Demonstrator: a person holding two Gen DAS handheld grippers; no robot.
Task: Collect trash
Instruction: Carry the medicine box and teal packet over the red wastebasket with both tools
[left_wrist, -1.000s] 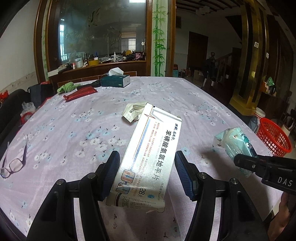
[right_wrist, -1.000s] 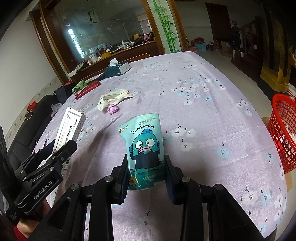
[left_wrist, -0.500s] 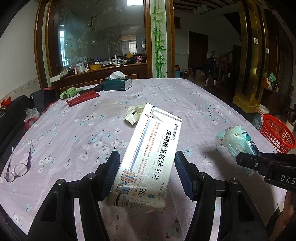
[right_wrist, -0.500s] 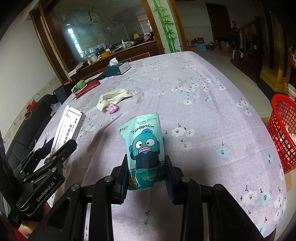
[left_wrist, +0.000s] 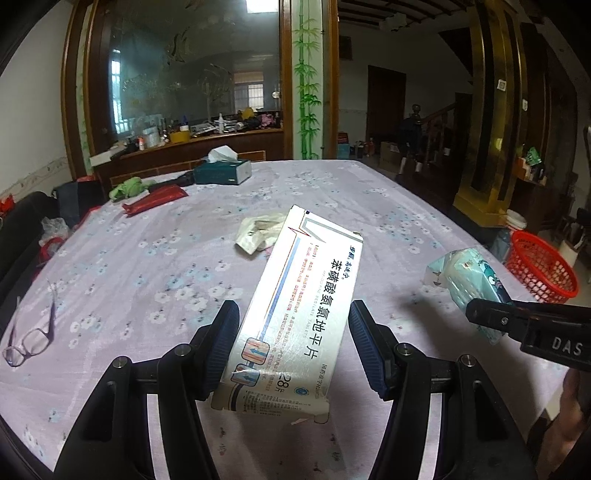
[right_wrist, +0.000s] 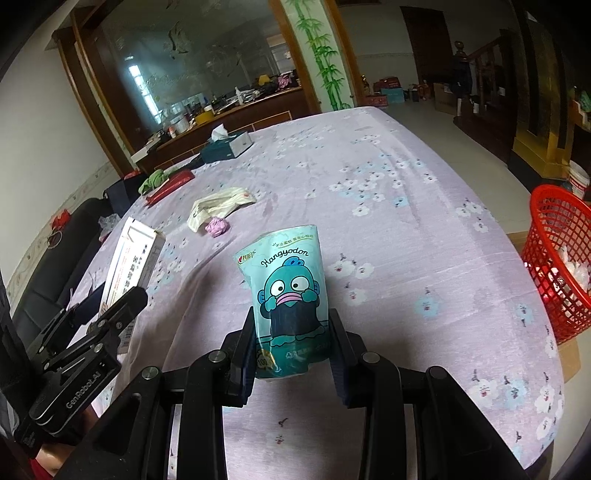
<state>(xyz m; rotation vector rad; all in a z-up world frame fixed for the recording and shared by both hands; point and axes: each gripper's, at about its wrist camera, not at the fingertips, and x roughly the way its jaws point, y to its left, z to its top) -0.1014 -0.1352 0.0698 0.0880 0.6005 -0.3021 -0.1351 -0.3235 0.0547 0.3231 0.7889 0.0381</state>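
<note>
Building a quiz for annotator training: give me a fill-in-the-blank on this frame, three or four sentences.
1. The left tool holds a white medicine ____.
2. The right tool grips a teal pouch printed with the word ____.
3. The basket beside the table is coloured ____.
4. A pair of ____ lies on the tablecloth at the left edge of the left wrist view.

Missing words: box; Hangyodon; red; glasses

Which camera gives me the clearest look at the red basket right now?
The right wrist view: the red basket sits beside the table at the frame's right edge, with its mesh wall and pale trash inside visible. The left wrist view shows the basket smaller and farther off, behind the teal pouch in the right tool.
</note>
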